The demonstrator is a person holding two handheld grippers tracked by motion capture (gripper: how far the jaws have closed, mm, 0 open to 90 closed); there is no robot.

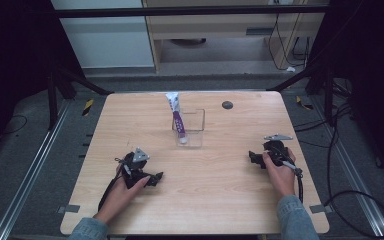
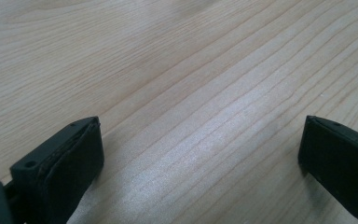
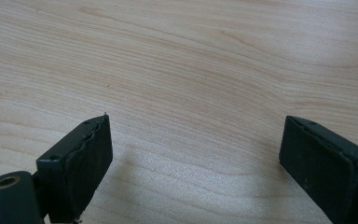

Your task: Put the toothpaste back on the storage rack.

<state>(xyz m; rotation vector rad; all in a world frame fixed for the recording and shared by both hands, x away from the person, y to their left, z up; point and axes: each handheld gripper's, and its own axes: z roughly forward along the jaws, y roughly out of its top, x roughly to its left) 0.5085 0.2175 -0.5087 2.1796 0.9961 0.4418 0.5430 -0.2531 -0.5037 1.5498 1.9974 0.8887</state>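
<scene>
Wooden bench (image 1: 220,200), both claws released and resting near its front corners.
Your tube (image 1: 176,116) leans tall in the clear box (image 1: 196,127) toward the far edge; a careless pull from left claw (image 1: 156,178) or right claw (image 1: 252,157) tips both.

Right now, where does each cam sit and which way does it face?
High view: above the person's side, looking forward and down at the table, clear box, tube; forearms, both hand-held grippers.
Left gripper view: on the left hand-held gripper, facing bare wood; open jaws.
Right gripper view: on the right hand-held gripper, likewise.
Shared: the tabletop.
</scene>
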